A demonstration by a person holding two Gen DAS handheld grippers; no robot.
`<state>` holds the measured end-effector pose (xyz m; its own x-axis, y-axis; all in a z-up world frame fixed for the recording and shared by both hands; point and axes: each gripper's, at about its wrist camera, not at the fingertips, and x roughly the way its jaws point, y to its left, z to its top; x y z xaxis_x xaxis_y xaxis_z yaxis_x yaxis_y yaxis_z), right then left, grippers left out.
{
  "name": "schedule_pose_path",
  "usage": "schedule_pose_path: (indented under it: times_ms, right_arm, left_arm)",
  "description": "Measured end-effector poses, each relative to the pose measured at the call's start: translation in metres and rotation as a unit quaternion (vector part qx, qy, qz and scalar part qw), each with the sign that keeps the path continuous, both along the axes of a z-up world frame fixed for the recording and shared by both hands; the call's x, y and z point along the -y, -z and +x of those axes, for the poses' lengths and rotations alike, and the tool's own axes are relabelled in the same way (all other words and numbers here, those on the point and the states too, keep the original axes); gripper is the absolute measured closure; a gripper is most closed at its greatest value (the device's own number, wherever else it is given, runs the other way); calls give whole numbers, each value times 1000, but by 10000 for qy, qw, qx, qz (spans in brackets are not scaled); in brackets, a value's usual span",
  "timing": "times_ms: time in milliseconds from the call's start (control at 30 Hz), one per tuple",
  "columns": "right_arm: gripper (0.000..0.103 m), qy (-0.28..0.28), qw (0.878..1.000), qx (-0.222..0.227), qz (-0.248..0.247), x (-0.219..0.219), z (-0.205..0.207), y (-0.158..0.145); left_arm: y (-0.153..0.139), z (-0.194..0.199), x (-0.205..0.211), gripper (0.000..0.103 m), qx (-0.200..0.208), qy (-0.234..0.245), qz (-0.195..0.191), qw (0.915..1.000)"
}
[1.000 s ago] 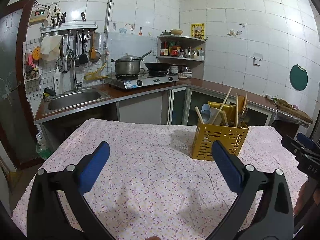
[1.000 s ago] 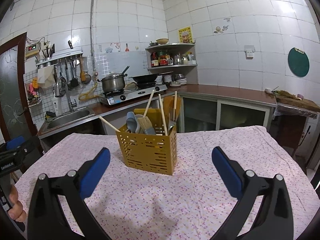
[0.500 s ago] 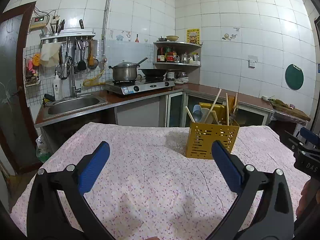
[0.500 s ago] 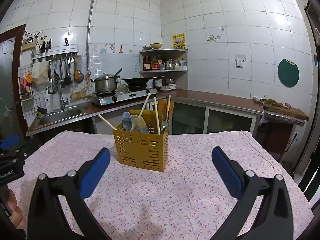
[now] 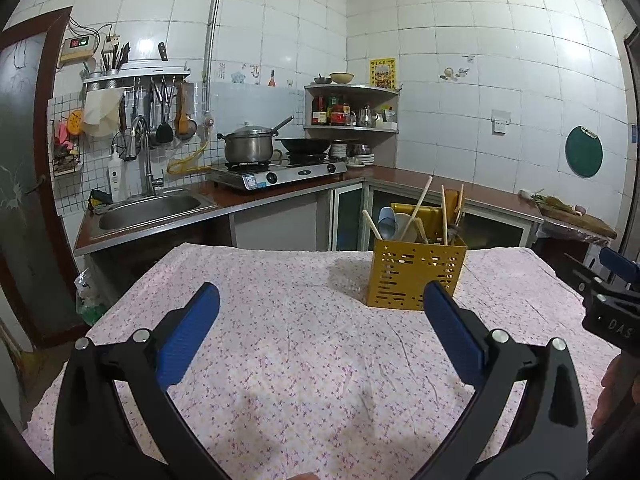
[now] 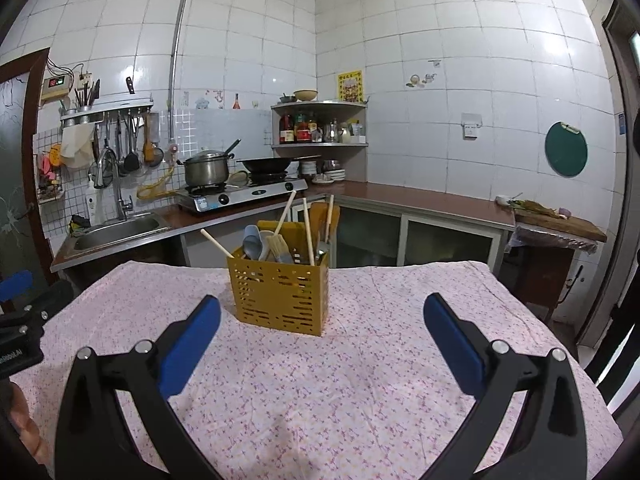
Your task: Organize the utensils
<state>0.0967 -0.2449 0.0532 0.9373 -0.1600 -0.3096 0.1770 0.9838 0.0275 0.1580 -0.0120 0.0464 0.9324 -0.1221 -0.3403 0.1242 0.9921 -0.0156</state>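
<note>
A yellow perforated utensil holder (image 5: 414, 274) (image 6: 280, 298) stands on the table with the pink floral cloth (image 5: 304, 356) (image 6: 360, 360). It holds wooden chopsticks (image 6: 286, 210), pale blue spoons (image 6: 252, 242), a brush and a wooden spatula. My left gripper (image 5: 320, 312) is open and empty, well short of the holder, which lies ahead to its right. My right gripper (image 6: 322, 322) is open and empty too, with the holder ahead and slightly left. The other gripper shows at each view's edge (image 5: 612, 296) (image 6: 20, 312).
Behind the table runs a brown counter with a sink (image 5: 150, 212), a gas stove carrying a steel pot (image 5: 248, 148) and a wok (image 5: 306, 145), and a corner shelf of bottles (image 5: 348, 110). A side table with a chopping board (image 6: 556, 224) stands at the right. A hand (image 5: 612, 380) grips the right tool.
Both grippers have pulled back and risen a little, so the holder looks smaller and farther. Jaws stayed wide open. The holder has not moved.
</note>
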Motion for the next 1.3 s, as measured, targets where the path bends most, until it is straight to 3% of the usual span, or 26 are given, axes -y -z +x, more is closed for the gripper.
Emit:
schedule_pose_path:
  times_ms: [200,467,967,1300]
  right_arm:
    - [4,139,9999,-4,61,1,-38,5]
    - [4,203,9998,8,-64,-4,-74,11]
    - [4,252,9996,-25,-120,-4,-84,14]
    - [4,246,9996,-96,-76,-2,-82,18]
  left_arm:
    - [2,-28,-2,5,-104,-36,107,9999]
    - [12,-75,2,5,49,117,138,9998]
    - [15,-104,2,5,115,297,-80,9995]
    - [19,-107,1,5,167,239,-4,9996]
